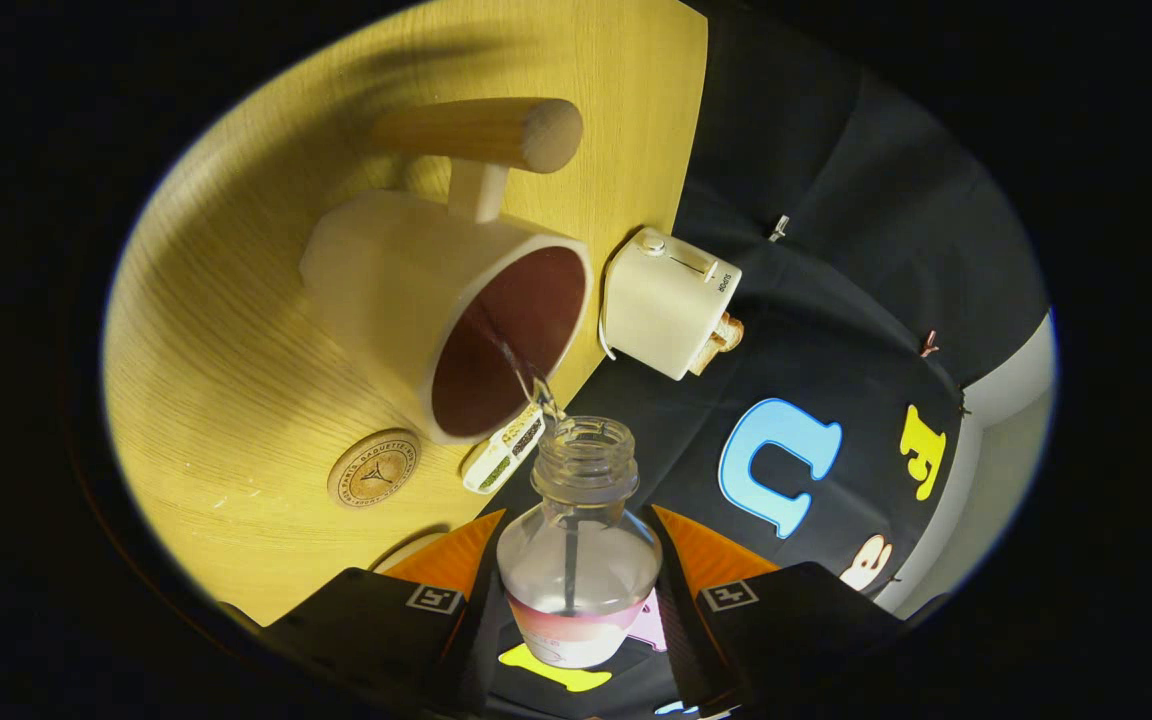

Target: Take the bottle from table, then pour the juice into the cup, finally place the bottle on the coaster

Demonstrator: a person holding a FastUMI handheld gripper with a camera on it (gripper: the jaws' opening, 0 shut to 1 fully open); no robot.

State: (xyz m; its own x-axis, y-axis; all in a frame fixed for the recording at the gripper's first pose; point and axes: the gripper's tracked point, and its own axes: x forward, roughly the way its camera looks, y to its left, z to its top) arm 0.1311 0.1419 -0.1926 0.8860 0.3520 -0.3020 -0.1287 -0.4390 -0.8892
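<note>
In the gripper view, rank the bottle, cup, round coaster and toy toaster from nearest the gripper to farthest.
1. Bottle: clamped between the gripper fingers.
2. Cup and round coaster: ahead, coaster beside the cup; too close to call.
3. Toy toaster: beyond, at the table edge.

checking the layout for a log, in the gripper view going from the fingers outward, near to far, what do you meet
gripper shut on the bottle → the bottle's open mouth → thin stream of liquid → cup → the cup's wooden handle
</note>
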